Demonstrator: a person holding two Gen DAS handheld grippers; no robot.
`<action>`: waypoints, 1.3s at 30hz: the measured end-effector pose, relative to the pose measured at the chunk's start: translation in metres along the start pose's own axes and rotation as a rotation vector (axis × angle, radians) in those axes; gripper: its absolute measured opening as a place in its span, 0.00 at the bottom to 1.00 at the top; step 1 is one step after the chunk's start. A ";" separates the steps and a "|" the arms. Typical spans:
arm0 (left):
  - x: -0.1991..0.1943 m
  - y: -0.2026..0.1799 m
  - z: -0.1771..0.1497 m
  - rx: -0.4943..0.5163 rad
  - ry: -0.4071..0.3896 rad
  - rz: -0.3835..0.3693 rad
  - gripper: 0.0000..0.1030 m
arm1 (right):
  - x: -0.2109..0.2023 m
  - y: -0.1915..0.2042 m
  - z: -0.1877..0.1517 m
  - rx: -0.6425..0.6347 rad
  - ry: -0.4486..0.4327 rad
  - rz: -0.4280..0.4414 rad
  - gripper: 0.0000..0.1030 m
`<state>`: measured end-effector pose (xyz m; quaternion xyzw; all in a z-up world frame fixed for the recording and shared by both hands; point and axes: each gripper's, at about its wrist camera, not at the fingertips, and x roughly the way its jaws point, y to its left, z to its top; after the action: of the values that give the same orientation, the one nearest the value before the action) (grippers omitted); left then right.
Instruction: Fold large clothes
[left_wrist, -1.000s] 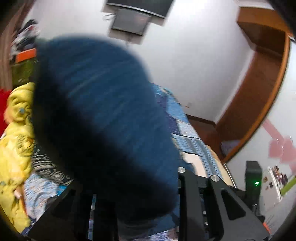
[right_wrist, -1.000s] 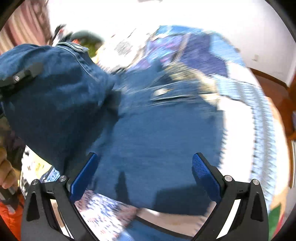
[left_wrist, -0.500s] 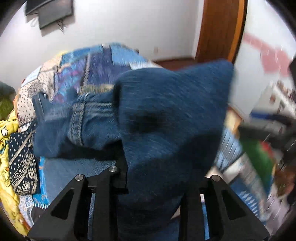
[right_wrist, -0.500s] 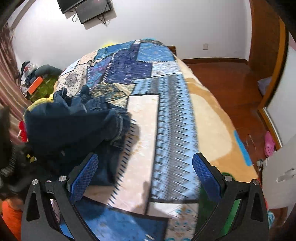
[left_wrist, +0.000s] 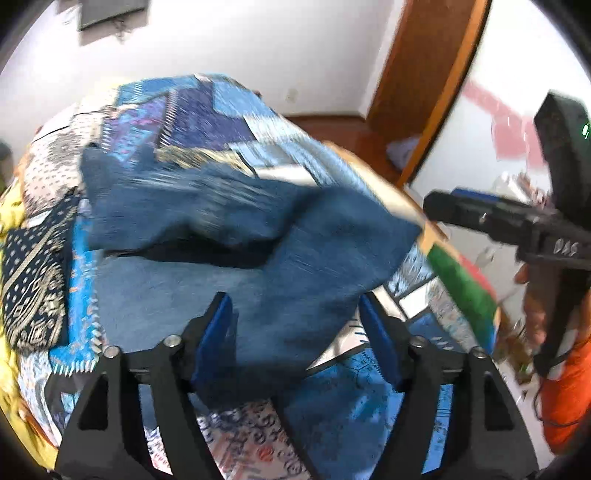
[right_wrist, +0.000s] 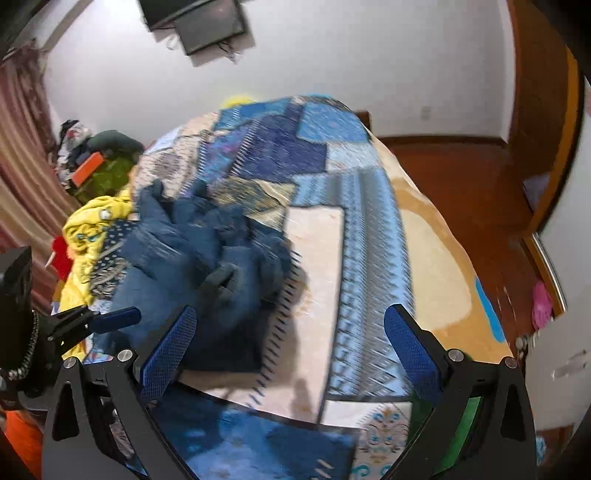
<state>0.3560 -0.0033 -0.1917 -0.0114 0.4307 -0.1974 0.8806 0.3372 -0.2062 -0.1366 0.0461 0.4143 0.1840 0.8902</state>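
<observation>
Right tool (right_wrist: 291, 347) gapes empty above patchwork bedspread (right_wrist: 369, 258), crumpled jeans (right_wrist: 207, 258) lying left

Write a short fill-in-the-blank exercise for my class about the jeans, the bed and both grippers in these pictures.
1. The jeans lie crumpled on the patchwork ____.
2. The right gripper holds ____.
3. The left gripper stands ____, its jaws having just been opening, denim loose between them.
4. Beside the jeans lies a ____ garment.

Missing words: bedspread; nothing; open; yellow
</observation>
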 end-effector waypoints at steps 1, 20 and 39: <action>-0.011 0.008 0.000 -0.026 -0.026 0.009 0.76 | -0.002 0.007 0.002 -0.014 -0.009 0.008 0.98; 0.012 0.131 -0.044 -0.288 0.010 0.189 1.00 | 0.114 0.104 0.039 -0.406 0.252 0.019 0.98; 0.021 0.118 -0.044 -0.199 0.026 0.275 1.00 | 0.100 0.007 0.028 -0.107 0.252 0.012 0.97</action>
<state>0.3736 0.1045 -0.2572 -0.0372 0.4570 -0.0314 0.8881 0.4147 -0.1614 -0.1888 -0.0224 0.5121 0.2153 0.8312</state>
